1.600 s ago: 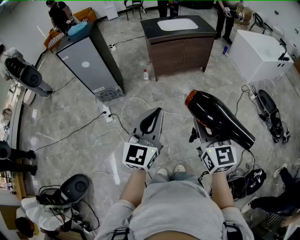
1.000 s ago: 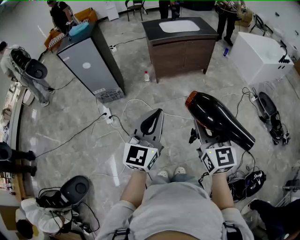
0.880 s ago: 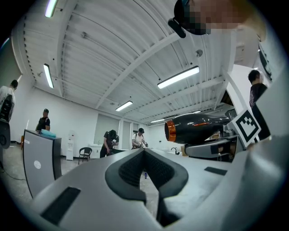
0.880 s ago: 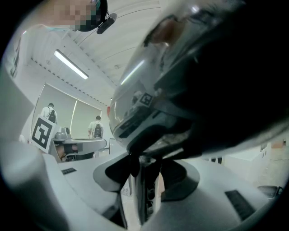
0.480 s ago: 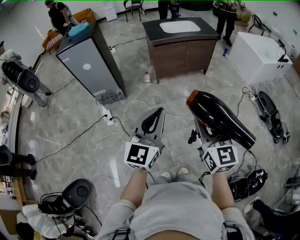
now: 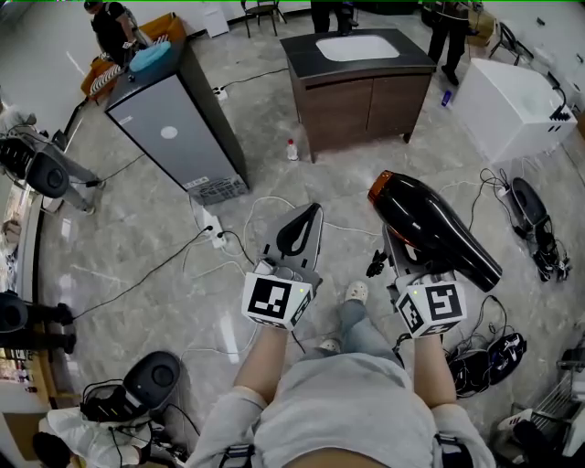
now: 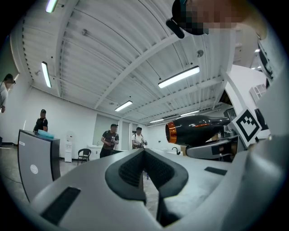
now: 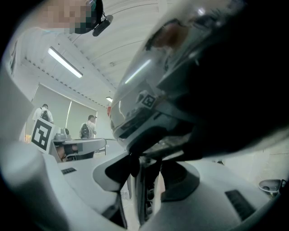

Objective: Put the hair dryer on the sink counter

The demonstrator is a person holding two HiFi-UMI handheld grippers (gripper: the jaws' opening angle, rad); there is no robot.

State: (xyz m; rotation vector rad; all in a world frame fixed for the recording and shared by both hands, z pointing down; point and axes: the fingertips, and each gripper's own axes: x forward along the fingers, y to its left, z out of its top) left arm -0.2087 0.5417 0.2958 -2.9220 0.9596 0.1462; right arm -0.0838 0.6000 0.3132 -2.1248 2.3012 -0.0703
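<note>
Gripping glossy black hair dryer [image 6: 430,228], orange-ringed nozzle: right fingers [image 6: 395,252]; left fingers [image 6: 309,239] closed.

- A tall grey cabinet [image 6: 169,137] stands on the marble floor [image 6: 119,238], with a teal bundle [image 6: 151,57] on top.
- A small red-capped bottle [image 6: 292,149] stands on the floor to the right of the cabinet.
- A white power strip [image 6: 209,225] lies near the cabinet's foot, and white cables [image 6: 265,203] loop away from it.
- A white box [image 6: 503,105] sits at upper right, with a blue bottle [image 6: 446,98] just beside it.
- A round black device [image 6: 151,375] rests at lower left.
- A person in black [image 6: 111,27] stands at upper left.
</note>
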